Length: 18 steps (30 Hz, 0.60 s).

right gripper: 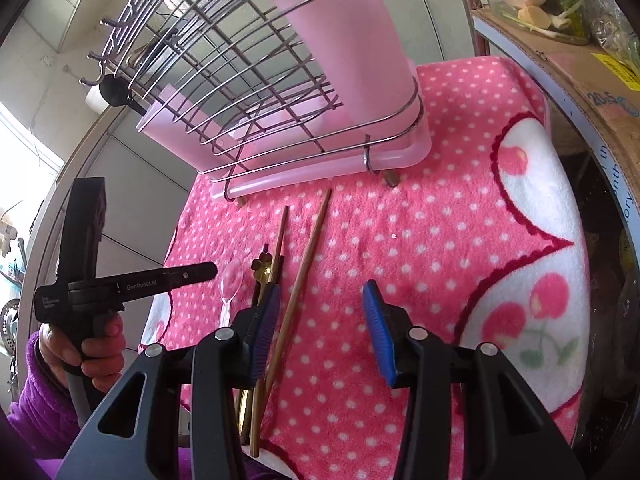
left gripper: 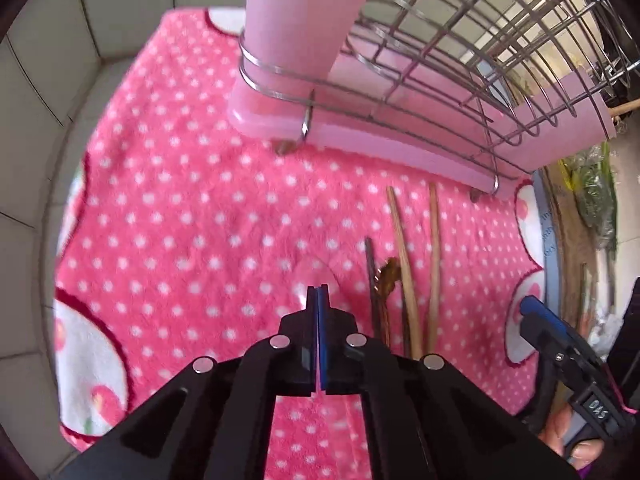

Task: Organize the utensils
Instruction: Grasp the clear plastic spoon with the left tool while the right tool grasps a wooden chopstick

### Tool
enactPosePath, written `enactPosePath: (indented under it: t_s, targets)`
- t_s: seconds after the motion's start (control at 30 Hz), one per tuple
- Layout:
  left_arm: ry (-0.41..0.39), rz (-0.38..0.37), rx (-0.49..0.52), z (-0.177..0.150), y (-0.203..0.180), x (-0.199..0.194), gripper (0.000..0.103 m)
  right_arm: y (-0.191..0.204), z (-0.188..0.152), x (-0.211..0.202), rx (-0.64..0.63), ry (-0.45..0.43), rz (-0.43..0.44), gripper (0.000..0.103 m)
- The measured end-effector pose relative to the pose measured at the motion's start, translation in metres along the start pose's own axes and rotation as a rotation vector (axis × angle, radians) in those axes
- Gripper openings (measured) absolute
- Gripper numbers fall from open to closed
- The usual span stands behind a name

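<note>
Left wrist view: left gripper (left gripper: 318,300) closed pad to pad, nothing between, over the pink dotted towel (left gripper: 192,208). Chopsticks (left gripper: 404,256) lie just beside it, toward the towel's right edge, near the wire rack (left gripper: 440,60).

Right wrist view: right gripper (right gripper: 320,320) partly open, empty; one chopstick between its fingers. Clear spoon (right gripper: 231,280) beside them.

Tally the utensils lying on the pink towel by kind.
Wooden chopsticks: 2
Dark chopstick: 1
Gold utensil with a flower-shaped end: 1
Clear plastic spoon: 1
Total: 5
</note>
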<state>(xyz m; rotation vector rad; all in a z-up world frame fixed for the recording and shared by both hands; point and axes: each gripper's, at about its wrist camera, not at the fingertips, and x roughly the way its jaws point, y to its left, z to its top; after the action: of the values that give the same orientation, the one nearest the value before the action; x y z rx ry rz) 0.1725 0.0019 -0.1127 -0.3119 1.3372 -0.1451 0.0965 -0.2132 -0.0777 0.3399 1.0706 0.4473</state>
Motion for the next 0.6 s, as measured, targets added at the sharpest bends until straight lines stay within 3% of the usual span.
enactPosePath:
  t_s: [0.1,0.17,0.2,0.23,0.4,0.6]
  targets:
    - [0.013,-0.012,-0.039,-0.003,0.007,0.004,0.003,0.002,0.0,0.002,-0.003,0.006,-0.003,0.044]
    - [0.017,-0.024,-0.069,-0.003,0.009,0.006,0.016,0.003,0.0,0.002,-0.01,0.008,-0.008,0.044]
    - [0.004,-0.016,-0.087,-0.002,0.013,0.005,0.03,0.003,0.0,0.002,-0.012,0.01,-0.011,0.044]
    - [-0.01,-0.008,-0.101,-0.002,0.016,0.004,0.033,0.003,0.001,0.002,-0.012,0.012,-0.011,0.044]
    - [0.039,0.048,-0.059,-0.001,-0.001,0.023,0.033,0.006,0.006,0.006,-0.011,0.013,-0.008,0.044]
    - [0.019,0.166,0.003,-0.002,-0.027,0.035,0.031,0.013,0.014,0.012,-0.029,0.022,-0.025,0.044]
